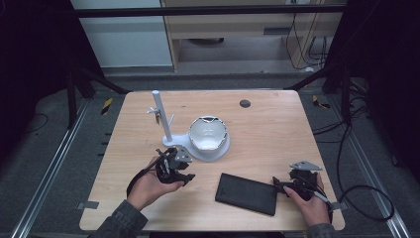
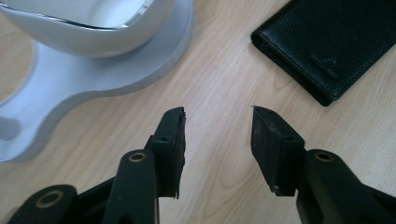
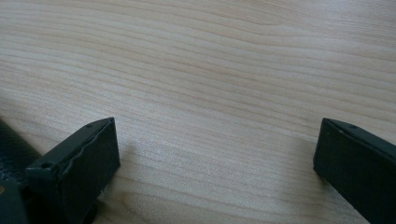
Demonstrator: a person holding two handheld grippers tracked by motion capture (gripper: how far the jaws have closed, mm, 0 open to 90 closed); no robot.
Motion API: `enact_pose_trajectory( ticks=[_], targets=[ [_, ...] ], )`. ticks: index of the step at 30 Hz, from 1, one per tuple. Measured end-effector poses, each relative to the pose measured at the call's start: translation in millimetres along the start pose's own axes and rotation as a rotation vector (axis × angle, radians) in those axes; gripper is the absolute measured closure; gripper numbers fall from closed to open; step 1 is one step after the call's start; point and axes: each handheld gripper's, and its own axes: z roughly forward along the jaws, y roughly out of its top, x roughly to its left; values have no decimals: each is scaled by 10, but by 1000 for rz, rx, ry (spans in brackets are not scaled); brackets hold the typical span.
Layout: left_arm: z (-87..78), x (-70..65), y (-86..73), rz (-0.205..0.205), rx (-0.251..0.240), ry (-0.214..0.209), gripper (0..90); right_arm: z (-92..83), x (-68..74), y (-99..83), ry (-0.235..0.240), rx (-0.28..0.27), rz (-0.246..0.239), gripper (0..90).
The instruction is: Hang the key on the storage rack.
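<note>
A black leather wallet [image 1: 246, 193] [image 2: 331, 42] lies flat near the table's front edge. Behind it a white bowl [image 1: 208, 133] [image 2: 88, 28] rests on a white stand [image 1: 198, 151] [image 2: 70, 84] that has an upright post [image 1: 162, 116] with small pegs. My left gripper [image 1: 189, 177] [image 2: 217, 114] sits low over bare wood between the stand and the wallet, open, nothing between its jaws. My right gripper [image 1: 275, 184] [image 3: 217, 123] stands open and wide just right of the wallet, whose edge [image 3: 11, 149] lies beside its left jaw.
The wooden table [image 1: 277, 139] has a small dark round spot [image 1: 244, 103] at the back. Bare wood stretches across its right half. A black cable [image 1: 366, 198] loops on the floor to the right, and metal rails run along both sides.
</note>
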Motion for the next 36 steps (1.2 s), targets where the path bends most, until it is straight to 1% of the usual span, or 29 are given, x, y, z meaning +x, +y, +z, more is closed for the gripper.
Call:
enact_pose_trajectory(
  ticks=[3, 4, 5, 6, 7, 8, 9, 10, 14, 15, 16, 17, 18, 19, 20, 21, 23, 24, 25, 26, 27, 29, 30, 32, 33, 36],
  targets=[
    [124, -69, -31, 2, 1, -23, 575, -1, 1, -1, -2, 0, 2, 6],
    [182, -99, -45, 3, -1, -37, 599, -2, 0, -2, -2, 0, 1, 6],
    [182, -99, -45, 3, -1, -37, 614, -2, 0, -2, -2, 0, 1, 6],
    [213, -117, -51, 2, -3, -46, 614, -2, 0, -2, -1, 0, 2, 7],
    [268, -160, -61, 3, -9, -64, 658, -3, -3, -3, 1, -1, 1, 7],
    [268, -160, -61, 3, -9, -64, 673, -6, -3, -4, 3, 0, 3, 7],
    [317, -208, -62, 9, -12, -78, 692, -8, -4, -5, 4, 1, 4, 8],
    [334, -228, -60, 12, -15, -85, 711, -11, -5, -6, 7, 1, 7, 8],
    [380, -276, -51, 17, -23, -96, 771, -15, -18, -10, 10, -5, 2, 22],
    [404, -299, -47, 20, -30, -108, 826, -26, -23, -14, 8, -7, -2, 44],
    [425, -319, -43, 23, -33, -119, 848, -33, -27, -14, 8, -7, -3, 73],
    [425, -319, -43, 23, -33, -119, 875, -52, -36, -11, 12, -13, -1, 139],
    [442, -335, -41, 24, -32, -123, 894, -66, -51, -8, 15, -19, -10, 225],
    [496, -385, -39, 42, -22, -127, 898, -96, -53, -1, 34, -30, 0, 260],
    [496, -385, -39, 42, -22, -127, 900, -124, -55, 6, 40, -47, -4, 290],
    [540, -427, -42, 53, -17, -137, 900, -149, -49, 10, 40, -61, -14, 335],
    [567, -483, -43, 79, -2, -132, 900, -203, -23, 24, 40, -87, -20, 368],
    [567, -483, -43, 79, -2, -132, 900, -203, -23, 24, 40, -87, -20, 368],
    [559, -504, -38, 92, -2, -131, 900, -243, 8, 39, 45, -112, -28, 384],
    [559, -504, -38, 92, -2, -131, 900, -243, 8, 39, 45, -112, -28, 384],
    [543, -517, -39, 88, -14, -133, 900, -243, 25, 50, 47, -122, -50, 383],
    [544, -527, -40, 90, -13, -132, 900, -243, 38, 54, 49, -120, -47, 383],
    [549, -539, -40, 100, -4, -132, 900, -234, 43, 57, 49, -121, -55, 380],
    [559, -556, -38, 106, 1, -135, 900, -223, 58, 61, 56, -114, -62, 370],
    [567, -585, -30, 125, 14, -140, 900, -223, 64, 65, 58, -112, -73, 362],
    [576, -619, -24, 134, 21, -141, 900, -231, 70, 68, 58, -113, -72, 351]
  ],
)
